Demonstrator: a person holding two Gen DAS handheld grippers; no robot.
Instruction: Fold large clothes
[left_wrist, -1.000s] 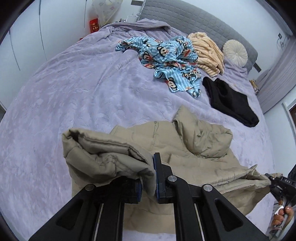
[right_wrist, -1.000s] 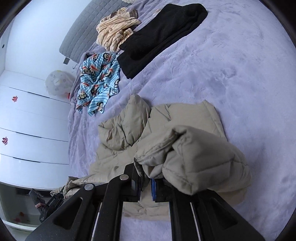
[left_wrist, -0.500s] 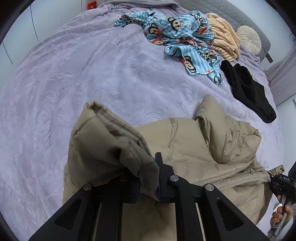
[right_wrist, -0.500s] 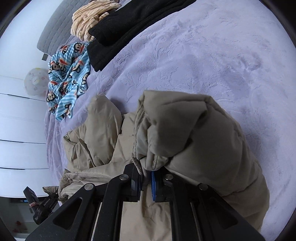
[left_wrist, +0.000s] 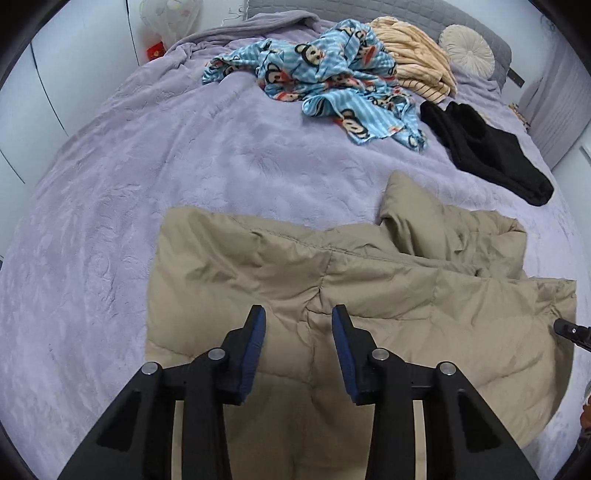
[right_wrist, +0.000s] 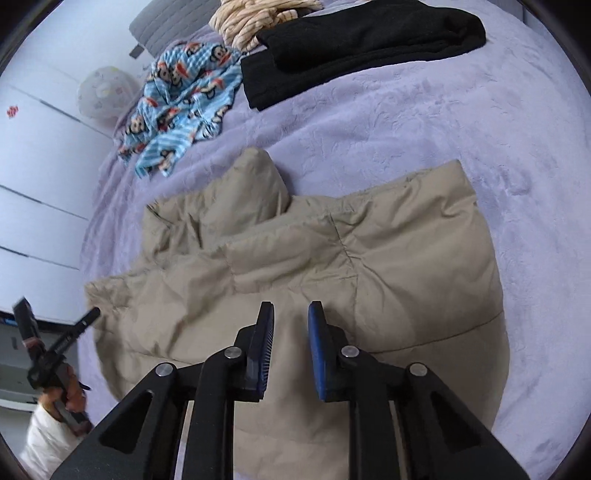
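A tan puffer jacket (left_wrist: 332, 280) lies folded over on the purple bed cover (left_wrist: 147, 155); it also shows in the right wrist view (right_wrist: 369, 266). My left gripper (left_wrist: 297, 314) is open and empty, just above the jacket's folded layer. My right gripper (right_wrist: 291, 308) is open and empty above the same jacket. A puffy sleeve or hood part (left_wrist: 413, 206) sticks up at the jacket's far side. The left gripper's body (right_wrist: 55, 350) shows in the right wrist view at the jacket's left edge.
A blue monkey-print garment (left_wrist: 332, 77), a cream striped garment (left_wrist: 417, 62) and a black garment (left_wrist: 491, 147) lie farther up the bed. A round cushion (left_wrist: 467, 50) rests by the grey headboard. White wardrobe doors (right_wrist: 33, 155) stand beside the bed.
Both grippers held jacket edges up and carried them forward over the jacket. Now both have opened and let go, and the folded layer lies flat.
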